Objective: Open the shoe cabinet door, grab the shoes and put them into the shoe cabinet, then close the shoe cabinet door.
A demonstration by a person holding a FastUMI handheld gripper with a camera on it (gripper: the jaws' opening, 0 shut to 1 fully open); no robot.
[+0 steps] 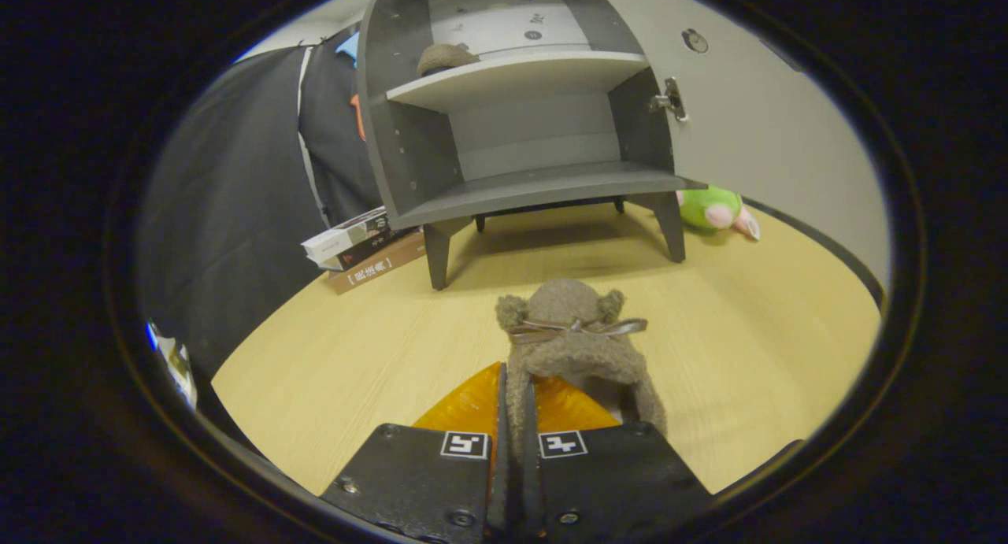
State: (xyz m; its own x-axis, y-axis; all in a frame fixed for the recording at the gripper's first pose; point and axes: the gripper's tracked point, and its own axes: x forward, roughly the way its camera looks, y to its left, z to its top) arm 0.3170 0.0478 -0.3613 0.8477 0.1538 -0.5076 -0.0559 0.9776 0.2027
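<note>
The hand-held gripper (516, 406) has its two fingers clamped together on the rim of a fuzzy brown shoe (571, 331) with a thin bow, the shoe sitting just ahead of the fingers over the pale wooden tabletop (748, 355). Beyond it stands the grey shoe cabinet (520, 111) on short legs, its door (756, 119) swung wide open at the right, a second brown shoe (445, 58) lying on its upper shelf. A stack of books (362, 249) lies by the cabinet's left leg, and a green plush toy (713, 208) sits behind the right leg, below the door.
</note>
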